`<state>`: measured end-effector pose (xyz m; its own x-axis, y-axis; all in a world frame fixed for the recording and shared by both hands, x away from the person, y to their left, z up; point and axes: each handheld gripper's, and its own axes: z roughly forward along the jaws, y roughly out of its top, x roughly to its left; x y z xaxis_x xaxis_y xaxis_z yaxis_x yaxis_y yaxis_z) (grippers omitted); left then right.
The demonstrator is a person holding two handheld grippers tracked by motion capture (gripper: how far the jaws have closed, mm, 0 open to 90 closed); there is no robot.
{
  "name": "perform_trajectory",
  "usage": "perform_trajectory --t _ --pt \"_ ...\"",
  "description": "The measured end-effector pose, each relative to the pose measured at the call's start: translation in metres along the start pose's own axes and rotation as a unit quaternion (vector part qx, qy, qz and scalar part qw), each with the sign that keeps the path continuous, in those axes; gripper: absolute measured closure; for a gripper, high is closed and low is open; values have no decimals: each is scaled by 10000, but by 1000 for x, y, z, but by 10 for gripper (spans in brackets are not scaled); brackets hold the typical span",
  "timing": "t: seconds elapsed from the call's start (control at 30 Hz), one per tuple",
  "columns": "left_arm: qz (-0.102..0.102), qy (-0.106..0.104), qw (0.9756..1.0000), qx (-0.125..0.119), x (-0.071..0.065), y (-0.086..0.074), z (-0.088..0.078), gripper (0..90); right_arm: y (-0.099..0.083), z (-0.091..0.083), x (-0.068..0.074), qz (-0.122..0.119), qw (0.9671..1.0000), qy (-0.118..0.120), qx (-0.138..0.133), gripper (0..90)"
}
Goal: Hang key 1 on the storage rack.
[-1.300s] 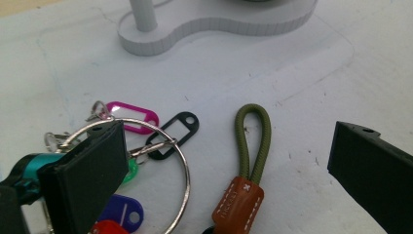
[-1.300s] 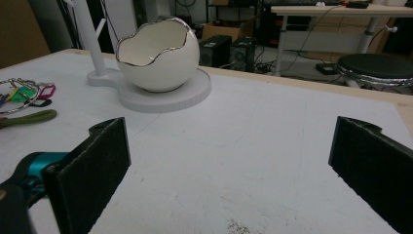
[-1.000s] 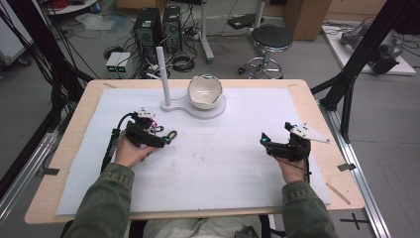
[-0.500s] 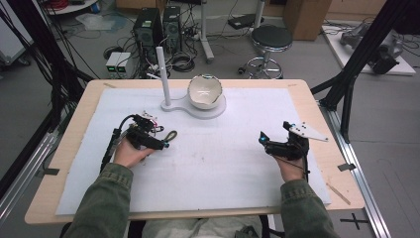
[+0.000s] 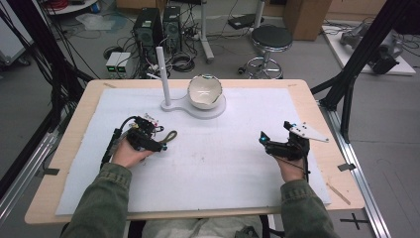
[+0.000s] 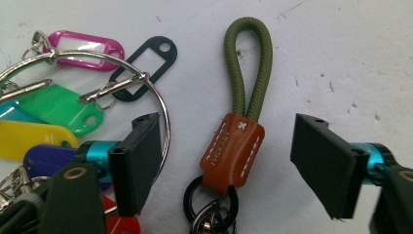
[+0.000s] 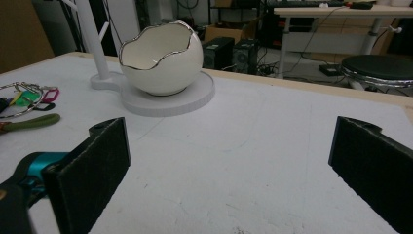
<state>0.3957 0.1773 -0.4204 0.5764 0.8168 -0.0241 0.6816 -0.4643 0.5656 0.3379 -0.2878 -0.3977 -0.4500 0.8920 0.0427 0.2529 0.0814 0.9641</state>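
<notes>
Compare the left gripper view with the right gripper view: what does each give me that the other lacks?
Left gripper view alone: the brown leather tab between the left gripper's jaws, which have just been closing without touching it, and a black split ring below it. Right gripper view alone: the egg-shaped bowl on its white stand, beyond the open right gripper. Both: the olive cord loop, the key ring with coloured tags, the white mat.
</notes>
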Motion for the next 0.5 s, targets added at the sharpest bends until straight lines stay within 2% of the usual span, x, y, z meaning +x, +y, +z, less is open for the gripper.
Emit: perform_trajectory --t 0.1,0.23,0.33,0.4,0.43,0.5 --pt "51 -58 9999 66 0 0 1 375 0 0 0 10 10000 -2 -12 7" --pt "145 -12 9996 232 -1 0 3 436 0 0 0 -7 10000 7 1 7" --pt "108 -6 9997 233 -1 0 2 467 0 0 0 0 10000 -3 -3 8" --pt "85 -21 9997 233 1 -1 1 516 0 0 -1 -18 10000 -23 -36 7" --pt "111 -9 9997 215 2 -1 0 601 0 -1 0 -3 10000 -26 -43 7" --pt "94 -15 9997 213 3 -1 0 618 0 -1 0 -1 10000 -29 -47 8"
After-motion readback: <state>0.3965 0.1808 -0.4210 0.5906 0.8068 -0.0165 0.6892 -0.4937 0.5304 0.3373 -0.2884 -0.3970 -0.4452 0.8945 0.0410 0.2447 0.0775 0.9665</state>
